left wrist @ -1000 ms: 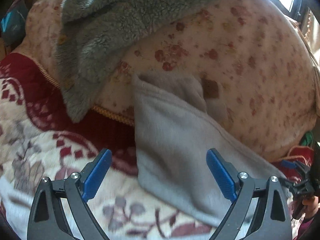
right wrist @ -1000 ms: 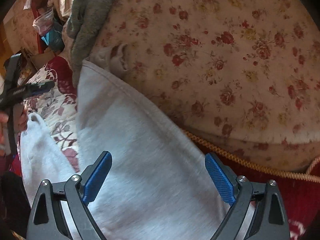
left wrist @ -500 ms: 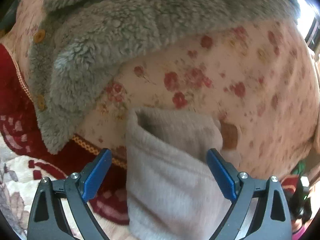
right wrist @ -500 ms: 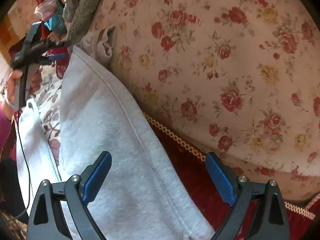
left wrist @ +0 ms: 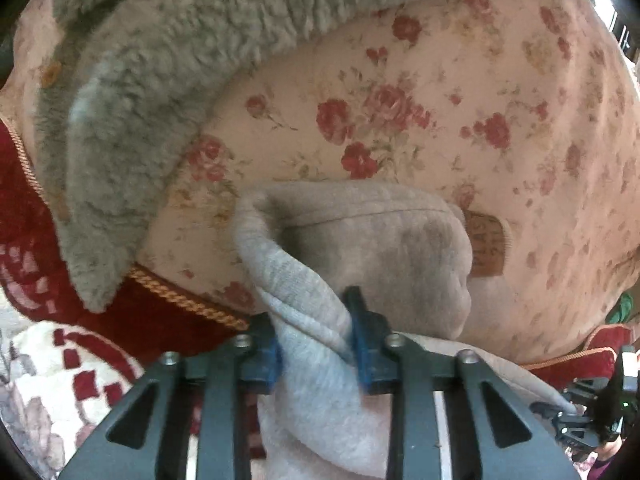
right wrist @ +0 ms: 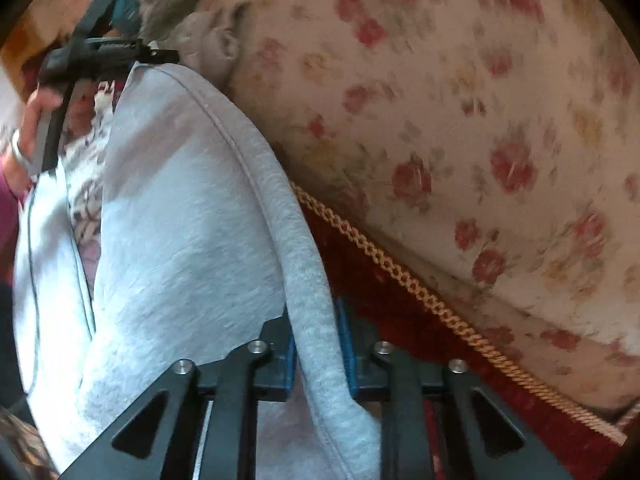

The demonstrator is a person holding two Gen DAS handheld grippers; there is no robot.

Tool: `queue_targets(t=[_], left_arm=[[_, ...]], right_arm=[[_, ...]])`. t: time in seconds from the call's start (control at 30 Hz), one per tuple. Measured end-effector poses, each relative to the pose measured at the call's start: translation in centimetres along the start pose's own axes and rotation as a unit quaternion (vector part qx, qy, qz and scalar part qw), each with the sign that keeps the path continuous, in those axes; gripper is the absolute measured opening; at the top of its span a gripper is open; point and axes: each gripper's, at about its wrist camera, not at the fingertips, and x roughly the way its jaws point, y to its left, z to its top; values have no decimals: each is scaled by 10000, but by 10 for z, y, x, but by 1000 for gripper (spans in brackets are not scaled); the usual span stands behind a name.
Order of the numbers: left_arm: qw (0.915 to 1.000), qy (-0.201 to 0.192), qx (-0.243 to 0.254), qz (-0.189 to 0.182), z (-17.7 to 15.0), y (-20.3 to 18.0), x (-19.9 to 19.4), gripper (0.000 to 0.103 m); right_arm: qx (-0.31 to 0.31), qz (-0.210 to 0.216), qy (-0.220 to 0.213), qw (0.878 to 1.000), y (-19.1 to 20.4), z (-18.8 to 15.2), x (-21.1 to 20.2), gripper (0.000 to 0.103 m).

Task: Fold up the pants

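Note:
Light grey sweatpants (left wrist: 360, 248) lie on the bed, their far end bunched against a floral quilt. My left gripper (left wrist: 314, 332) is closing; its blue pads press a fold of the pants' end between them. In the right wrist view the pants (right wrist: 180, 208) stretch away to the upper left. My right gripper (right wrist: 318, 336) is shut on their thick seamed side edge. At the far end of the pants the left gripper (right wrist: 100, 52) shows, held by a hand (right wrist: 36, 112). The right gripper (left wrist: 580, 420) appears small at the lower right of the left wrist view.
A bulky floral quilt (left wrist: 440, 120) rises right behind the pants. A grey fleece garment (left wrist: 160, 60) hangs over its upper left. Underneath lies a red patterned blanket (left wrist: 100, 320) with a gold cord edge (right wrist: 400, 272). A brown label (left wrist: 486, 248) sits on the pants.
Both grippers stood wide open over the pants and have dropped closer. Each has now shut on grey fabric: the left on the bunched end, the right on the side edge.

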Motion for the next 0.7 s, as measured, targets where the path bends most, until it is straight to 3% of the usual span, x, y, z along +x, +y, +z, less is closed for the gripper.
queue_targets(t=[0.2, 0.43, 0.57, 0.7], left_arm=[[9985, -438, -61, -324, -4, -1, -72, 20], [9946, -888, -21, -536, -49, 6, -174, 20], [9935, -916, -255, -621, -115, 43, -220, 20], [9953, -788, -430, -375, -188, 78, -235, 20]], right_arm=[[-203, -545, -613, 9964, 36, 8, -79, 16], [-373, -561, -1093, 9917, 104, -15, -181, 16], [-701, -234, -1084, 9914, 170, -60, -210, 16], [-876, 239, -837, 9924, 224, -113, -196, 16]])
